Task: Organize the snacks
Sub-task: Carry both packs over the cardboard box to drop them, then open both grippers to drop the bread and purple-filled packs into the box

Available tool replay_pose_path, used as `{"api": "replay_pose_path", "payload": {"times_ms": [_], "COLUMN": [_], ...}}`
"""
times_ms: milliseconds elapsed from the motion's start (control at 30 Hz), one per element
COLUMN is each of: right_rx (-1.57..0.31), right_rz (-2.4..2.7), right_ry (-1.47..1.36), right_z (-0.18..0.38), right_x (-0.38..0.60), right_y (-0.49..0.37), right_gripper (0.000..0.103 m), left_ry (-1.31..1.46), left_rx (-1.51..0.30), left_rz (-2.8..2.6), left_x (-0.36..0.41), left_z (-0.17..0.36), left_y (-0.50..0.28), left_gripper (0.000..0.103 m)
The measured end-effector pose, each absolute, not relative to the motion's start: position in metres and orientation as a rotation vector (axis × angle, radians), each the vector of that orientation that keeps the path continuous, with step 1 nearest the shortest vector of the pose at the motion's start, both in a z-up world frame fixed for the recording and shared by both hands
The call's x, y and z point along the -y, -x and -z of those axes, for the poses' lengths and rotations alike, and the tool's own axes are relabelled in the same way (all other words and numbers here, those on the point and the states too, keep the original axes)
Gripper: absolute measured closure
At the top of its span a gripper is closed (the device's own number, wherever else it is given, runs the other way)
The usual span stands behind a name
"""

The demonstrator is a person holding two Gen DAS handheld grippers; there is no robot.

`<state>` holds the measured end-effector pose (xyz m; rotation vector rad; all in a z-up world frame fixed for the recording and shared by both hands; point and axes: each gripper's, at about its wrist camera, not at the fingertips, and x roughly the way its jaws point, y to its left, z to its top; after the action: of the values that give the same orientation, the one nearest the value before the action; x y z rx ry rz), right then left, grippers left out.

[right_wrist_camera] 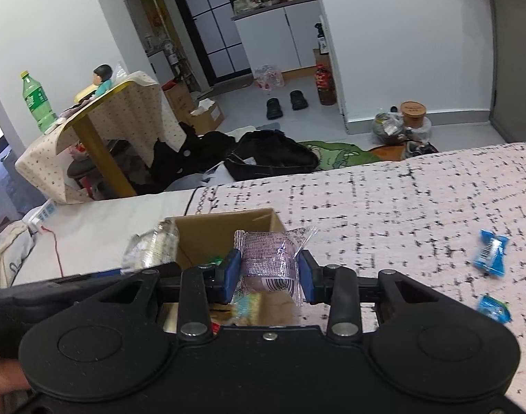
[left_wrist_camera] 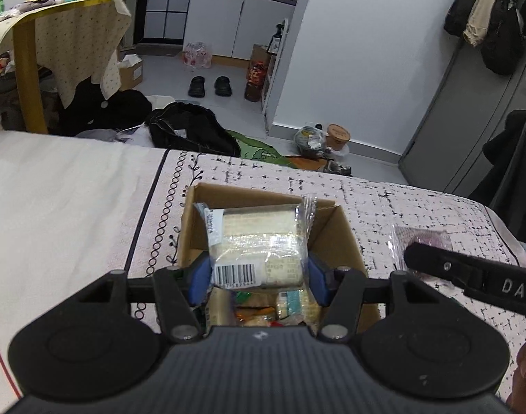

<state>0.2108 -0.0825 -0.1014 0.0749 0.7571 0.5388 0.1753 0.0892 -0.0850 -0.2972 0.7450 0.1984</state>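
From the left wrist we see the box (left_wrist_camera: pixel 335 238) standing on the bed (left_wrist_camera: pixel 73 186), back from its far edge, with bare cover to its left. Our left tool (left_wrist_camera: pixel 259 281) is closed partway onto a clear snack pack (left_wrist_camera: pixel 256 245) held over the open box.

From the right wrist, the bed runs bare toward its far edge; two blue candies (right_wrist_camera: pixel 490 252) lie right. Our right tool (right_wrist_camera: pixel 269 276) is clamped on a purple snack pack (right_wrist_camera: pixel 266 255) beside the box's right wall.
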Motion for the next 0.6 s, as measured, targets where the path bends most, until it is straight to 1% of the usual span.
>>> {"api": "replay_pose_path", "payload": {"times_ms": [67,133,233,500,600], "right_rx": [-0.757,-0.755,-0.757,-0.774,-0.763], "right_rz": [-0.551,-0.556,-0.559,-0.576,-0.613], "right_ry": [-0.07,-0.061,-0.059,-0.092,-0.115], "right_z": [0.101,0.101,0.101,0.101,0.097], "right_x": [0.077,0.073,0.069,0.065,0.065], "right_y": [-0.211,-0.211,-0.213,-0.213,-0.212], "right_gripper": [0.067,0.067,0.067,0.067,0.062], "left_ry": [0.307,0.328,0.339,0.339,0.324], "left_rx": [-0.753,-0.75,-0.714,-0.691,-0.705], "left_rz": [-0.209,-0.202,-0.203,-0.238,-0.275], "left_x": [-0.09,-0.093,-0.095,-0.101,-0.104], "left_z": [0.088,0.089,0.086,0.077,0.077], "left_y": [-0.175,-0.173,-0.166,-0.157,-0.155], "left_gripper": [0.044,0.035,0.028,0.026,0.025]}}
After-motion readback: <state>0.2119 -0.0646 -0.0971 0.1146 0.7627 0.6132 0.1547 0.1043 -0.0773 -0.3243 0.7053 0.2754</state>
